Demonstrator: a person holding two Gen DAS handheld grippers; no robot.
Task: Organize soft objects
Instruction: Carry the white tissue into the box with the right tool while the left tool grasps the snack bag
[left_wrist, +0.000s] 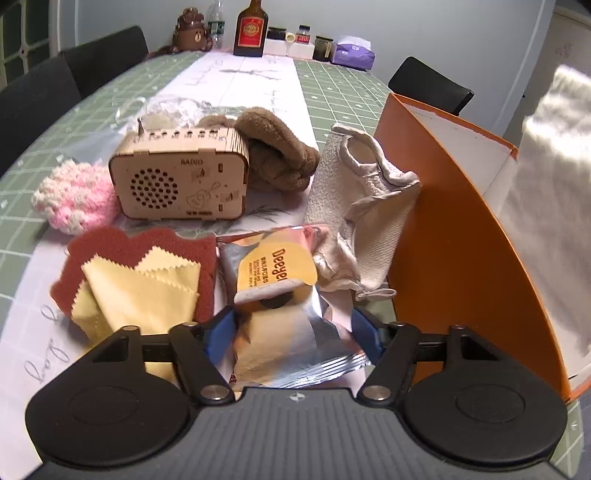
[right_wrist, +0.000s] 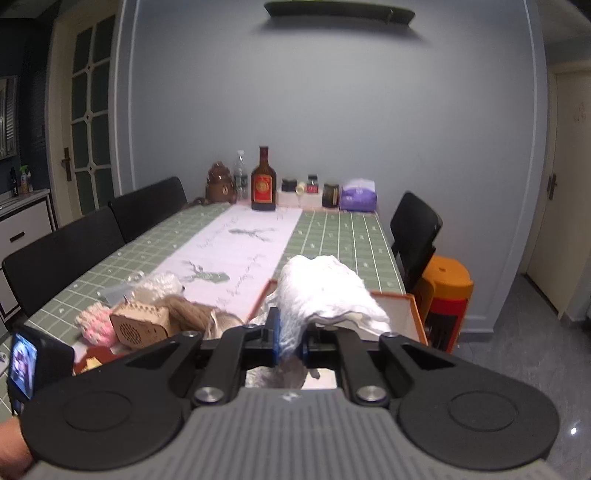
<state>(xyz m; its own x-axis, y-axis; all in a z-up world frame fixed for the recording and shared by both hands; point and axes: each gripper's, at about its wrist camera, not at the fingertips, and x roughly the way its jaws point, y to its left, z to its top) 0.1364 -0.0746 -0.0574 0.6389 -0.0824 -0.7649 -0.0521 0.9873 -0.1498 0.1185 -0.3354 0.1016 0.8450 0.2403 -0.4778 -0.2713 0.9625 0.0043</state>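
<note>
1. Pink and cream yarn, a knitted ball (left_wrist: 75, 197), sat at the far left of the worktop (left_wrist: 332, 85), just beside a wooden toy radio (left_wrist: 181, 181) that I judged hard and not mine to sort.
2. Below them lay a maroon sponge (left_wrist: 110, 247) with a yellow cloth (left_wrist: 144, 291) draped over it, both soft and waiting.
3. My left gripper (left_wrist: 291, 332) hung over a foil snack packet (left_wrist: 284, 314), jaws spread either side of it and, as far as I could see, pressing on nothing.
4. Behind the radio sat a brown plush slipper (left_wrist: 280, 155); to its right a pale grey knitted piece (left_wrist: 358, 206) leaned against the orange box (left_wrist: 443, 229).
5. My right gripper (right_wrist: 291, 343) was clenched on a white fluffy cloth (right_wrist: 325, 291), carried above that box's open top.
6. I judged the step to be dropping this cloth into the box. The next move would call for lowering it inside the walls before letting go, so no corner hung over the rim.
7. After that, my left gripper should pass over the crinkly packet, probably not soft, and take the yellow cloth or sponge instead.
8. Green checked cloth with a white runner covered the long worktop; bottles, jars and a tissue pack (right_wrist: 357, 197) stood at its far end against a grey wall, with black chairs along both sides.
</note>
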